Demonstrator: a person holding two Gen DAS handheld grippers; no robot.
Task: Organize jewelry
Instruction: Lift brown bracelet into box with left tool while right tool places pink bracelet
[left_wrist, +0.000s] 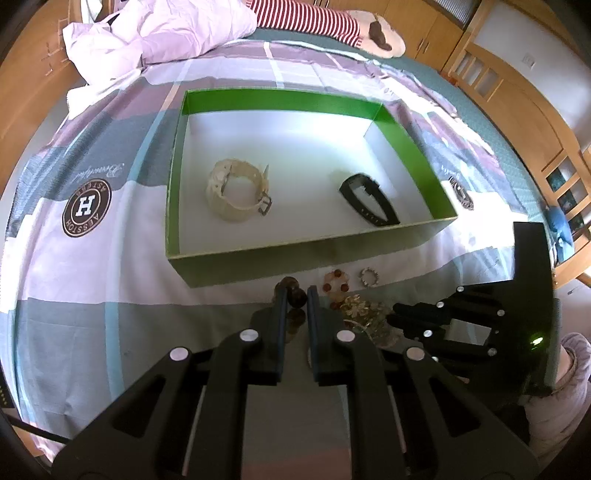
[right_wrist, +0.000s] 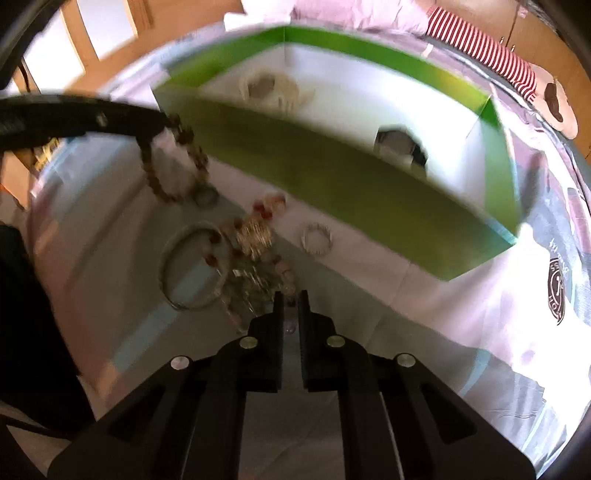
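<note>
A green box (left_wrist: 306, 247) (right_wrist: 332, 177) with a white floor lies on the bed; inside are a cream bracelet (left_wrist: 238, 190) (right_wrist: 269, 88) and a black band (left_wrist: 369, 201) (right_wrist: 400, 146). My left gripper (left_wrist: 295, 291) (right_wrist: 162, 123) is shut on a brown bead bracelet (left_wrist: 297, 295) (right_wrist: 173, 162), which dangles in a loop in front of the box. My right gripper (right_wrist: 290, 295) (left_wrist: 397, 314) points down at a tangled jewelry pile (right_wrist: 255, 240) (left_wrist: 364, 314). Its jaws stand almost together, and the blur hides whether anything is caught between them.
Loose in front of the box lie a small silver bracelet (right_wrist: 317, 242) (left_wrist: 370, 277), a red-and-clear bead bracelet (right_wrist: 269, 206) and a large thin bangle (right_wrist: 192, 266). A lilac pillow (left_wrist: 166, 33) and a striped plush toy (left_wrist: 332, 22) lie beyond. Wooden cabinets (left_wrist: 517, 110) stand around the bed.
</note>
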